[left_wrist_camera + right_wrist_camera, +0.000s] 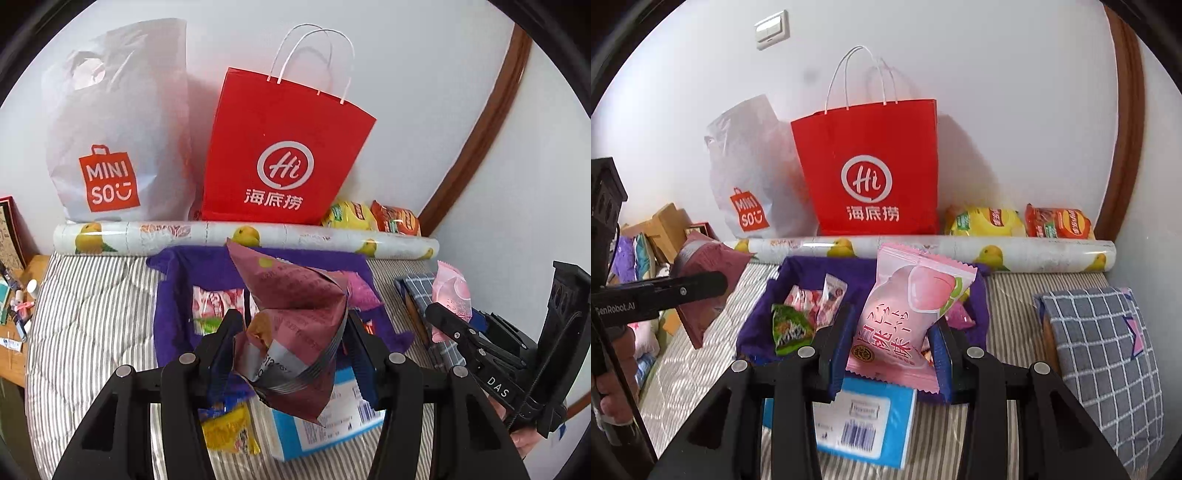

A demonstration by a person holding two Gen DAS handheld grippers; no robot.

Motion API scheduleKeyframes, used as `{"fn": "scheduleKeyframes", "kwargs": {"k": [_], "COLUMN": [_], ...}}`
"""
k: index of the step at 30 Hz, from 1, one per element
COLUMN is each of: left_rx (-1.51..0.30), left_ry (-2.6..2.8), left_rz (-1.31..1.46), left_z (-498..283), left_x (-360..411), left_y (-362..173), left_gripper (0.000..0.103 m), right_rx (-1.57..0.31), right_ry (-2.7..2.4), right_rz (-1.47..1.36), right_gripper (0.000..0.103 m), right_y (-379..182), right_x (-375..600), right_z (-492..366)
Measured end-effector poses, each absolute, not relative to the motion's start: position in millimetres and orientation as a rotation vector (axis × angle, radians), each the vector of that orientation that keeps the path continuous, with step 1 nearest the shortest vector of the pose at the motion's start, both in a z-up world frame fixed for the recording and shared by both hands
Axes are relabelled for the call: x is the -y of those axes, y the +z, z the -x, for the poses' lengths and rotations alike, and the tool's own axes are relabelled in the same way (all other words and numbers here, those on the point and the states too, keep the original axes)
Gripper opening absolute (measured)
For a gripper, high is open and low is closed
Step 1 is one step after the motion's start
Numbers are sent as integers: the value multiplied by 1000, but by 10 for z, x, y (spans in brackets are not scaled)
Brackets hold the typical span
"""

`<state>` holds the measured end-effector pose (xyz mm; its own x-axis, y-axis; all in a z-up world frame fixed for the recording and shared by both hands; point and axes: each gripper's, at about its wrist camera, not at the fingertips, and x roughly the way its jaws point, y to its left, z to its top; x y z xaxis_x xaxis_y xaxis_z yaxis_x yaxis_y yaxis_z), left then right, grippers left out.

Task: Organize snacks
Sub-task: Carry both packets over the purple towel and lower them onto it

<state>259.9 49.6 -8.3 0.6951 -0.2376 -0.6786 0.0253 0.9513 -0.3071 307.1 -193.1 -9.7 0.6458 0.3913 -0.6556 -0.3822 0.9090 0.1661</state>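
Observation:
My left gripper [291, 332] is shut on a crumpled maroon snack bag [291, 314], held up over a purple fabric basket [173, 295]. My right gripper [892, 332] is shut on a pink peach-print packet [905, 314], also above the purple basket [757, 325]. Small sweets and a green packet [790, 328] lie inside the basket. The right gripper with its pink packet [452, 295] shows at the right of the left wrist view. The left gripper's maroon bag [705, 284] shows at the left of the right wrist view.
A red paper bag [284, 147] and a white plastic bag [114, 129] stand against the wall behind a lemon-print roll [166, 236]. Yellow and orange crisp bags [1019, 221] lie by the wall. A blue box [864, 421] and a checked cloth bundle [1104, 350] rest on the striped bedding.

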Motion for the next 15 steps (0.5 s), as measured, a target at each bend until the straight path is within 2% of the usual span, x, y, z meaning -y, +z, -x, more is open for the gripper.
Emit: {"fn": "scheduleKeyframes", "kwargs": {"k": [7, 15], "left_rx": [-801, -827], "left_ry": [-153, -130], "left_rz": [300, 319], "left_z": [-2925, -3262], "left_x": [-499, -569], "left_y": [-156, -326], "left_gripper": [53, 53], "right_rx": [-763, -836], "right_ry": [457, 497], "right_rz": [-62, -90], "right_gripper": [40, 40], "right_y": [-172, -571], "right_x": [1901, 1802], "right_z": [-3416, -3770]}}
